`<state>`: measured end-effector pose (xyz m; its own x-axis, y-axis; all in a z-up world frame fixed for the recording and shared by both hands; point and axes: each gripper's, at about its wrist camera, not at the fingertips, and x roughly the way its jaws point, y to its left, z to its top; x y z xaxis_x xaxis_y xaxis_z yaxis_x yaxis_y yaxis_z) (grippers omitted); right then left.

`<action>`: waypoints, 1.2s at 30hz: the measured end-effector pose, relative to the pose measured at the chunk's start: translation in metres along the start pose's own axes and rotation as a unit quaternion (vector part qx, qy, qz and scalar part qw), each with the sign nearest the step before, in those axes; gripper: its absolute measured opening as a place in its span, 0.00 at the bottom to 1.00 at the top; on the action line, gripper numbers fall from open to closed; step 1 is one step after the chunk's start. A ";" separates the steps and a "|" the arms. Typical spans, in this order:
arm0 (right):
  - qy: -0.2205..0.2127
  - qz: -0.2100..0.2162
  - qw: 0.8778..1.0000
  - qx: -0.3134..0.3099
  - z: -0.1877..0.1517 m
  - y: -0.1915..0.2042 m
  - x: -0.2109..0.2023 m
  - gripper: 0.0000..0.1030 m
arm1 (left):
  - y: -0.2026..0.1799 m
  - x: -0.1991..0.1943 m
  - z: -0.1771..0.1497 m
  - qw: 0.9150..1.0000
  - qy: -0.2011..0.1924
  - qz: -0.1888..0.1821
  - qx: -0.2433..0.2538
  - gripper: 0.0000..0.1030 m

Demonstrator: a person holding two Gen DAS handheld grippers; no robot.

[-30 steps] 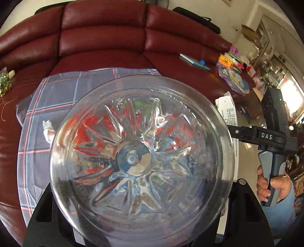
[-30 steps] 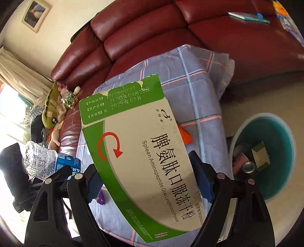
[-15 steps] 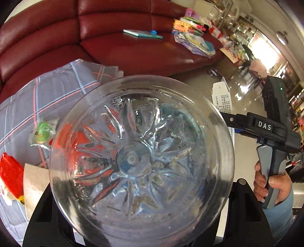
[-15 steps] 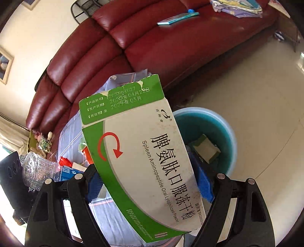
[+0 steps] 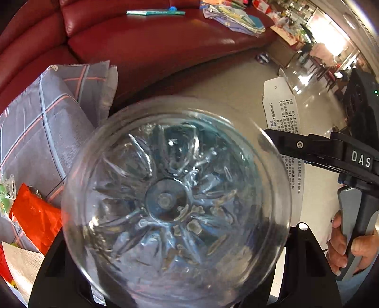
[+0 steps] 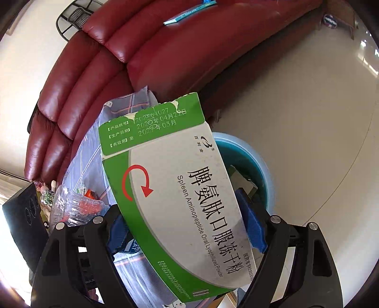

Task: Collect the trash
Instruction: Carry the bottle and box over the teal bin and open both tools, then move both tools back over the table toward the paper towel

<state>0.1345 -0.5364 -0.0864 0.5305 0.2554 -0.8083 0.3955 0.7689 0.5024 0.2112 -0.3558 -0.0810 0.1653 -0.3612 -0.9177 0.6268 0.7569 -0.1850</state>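
A clear plastic bottle (image 5: 170,201), seen bottom-on, fills the left wrist view between the fingers of my left gripper (image 5: 175,255). The jaws are opening, but the bottle still sits gripped between them. My right gripper (image 6: 184,227) is shut on a green and white medicine box (image 6: 180,180), its blue pads (image 6: 252,225) pressing both sides. Behind the box, a blue trash bin (image 6: 263,165) stands on the floor with scraps inside. The bottle (image 6: 71,206) also shows at the left of the right wrist view.
A red leather sofa (image 5: 146,47) runs along the back, with a book (image 5: 154,11) and a pile of papers (image 5: 236,19) on it. A grey plaid cloth (image 5: 47,123) holds an orange wrapper (image 5: 35,218) and other scraps. Pale tiled floor (image 6: 308,118) lies to the right.
Both grippers have swung away from the plaid cloth toward the floor, carrying the bottle and the box. The blue bin now lies right behind the box.
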 end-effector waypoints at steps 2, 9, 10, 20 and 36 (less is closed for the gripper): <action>0.002 -0.004 1.000 0.000 0.002 -0.001 0.005 0.76 | 0.003 0.006 0.002 1.000 0.006 0.005 -0.003 0.78; 0.017 -0.004 1.000 0.000 0.002 0.002 0.024 0.76 | 0.022 0.006 -0.005 1.000 -0.004 0.018 -0.022 0.85; 0.018 -0.006 1.000 0.000 0.002 0.003 0.026 0.76 | 0.023 0.005 -0.006 0.999 -0.006 0.019 -0.025 0.86; 0.035 -0.025 0.999 0.000 0.000 0.009 0.050 0.78 | 0.029 -0.011 -0.024 0.999 -0.011 0.016 -0.036 0.89; 0.045 -0.068 0.997 -0.013 -0.022 0.031 0.036 0.86 | 0.040 -0.032 -0.055 0.999 -0.019 -0.004 -0.050 0.92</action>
<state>0.1498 -0.4907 -0.1071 0.4044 0.1986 -0.8927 0.4381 0.8148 0.3797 0.1887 -0.2842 -0.0781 0.1905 -0.3859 -0.9027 0.5493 0.8040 -0.2277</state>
